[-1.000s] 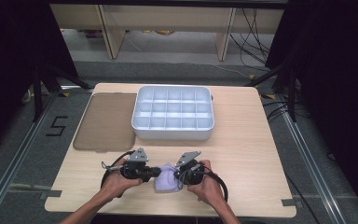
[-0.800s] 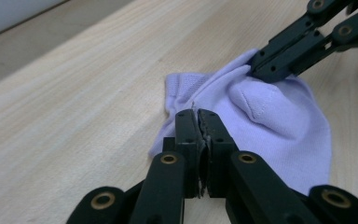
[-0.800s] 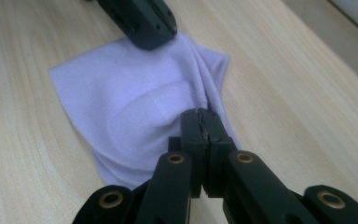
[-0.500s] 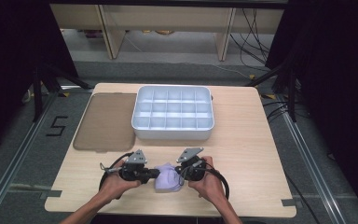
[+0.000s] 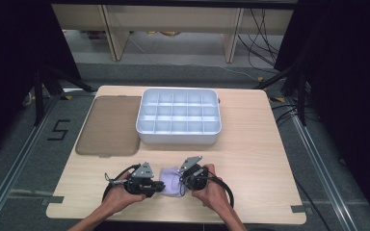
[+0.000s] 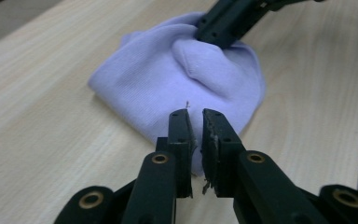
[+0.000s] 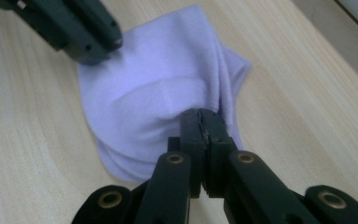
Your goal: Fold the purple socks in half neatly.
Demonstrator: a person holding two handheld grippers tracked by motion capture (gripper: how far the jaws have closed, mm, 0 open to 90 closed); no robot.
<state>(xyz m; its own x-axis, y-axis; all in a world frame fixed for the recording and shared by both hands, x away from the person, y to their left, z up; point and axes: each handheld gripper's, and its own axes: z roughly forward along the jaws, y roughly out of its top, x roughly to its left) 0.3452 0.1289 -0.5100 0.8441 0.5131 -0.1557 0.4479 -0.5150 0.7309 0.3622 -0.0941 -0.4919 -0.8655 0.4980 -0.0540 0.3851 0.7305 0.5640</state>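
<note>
A small lavender knit cloth (image 5: pixel 172 181) lies bunched on the wooden table near its front edge, between the person's two hands. My left gripper (image 5: pixel 161 186) comes in from the cloth's left; in the left gripper view its jaws (image 6: pixel 195 115) are pinched on the near hem of the cloth (image 6: pixel 177 79). My right gripper (image 5: pixel 182 180) meets the cloth from the right. In the right gripper view it (image 7: pixel 200 114) is shut on a raised fold of the cloth (image 7: pixel 154 84). Each gripper view also shows the other gripper's jaws on the far side of the cloth.
A white tray (image 5: pixel 178 137) divided into several empty compartments stands at the table's middle back. A flat brown lid (image 5: pixel 108 125) lies to its left. Bare wooden tabletop (image 5: pixel 265 173) extends to the right of the hands. Black cables loop from both grippers.
</note>
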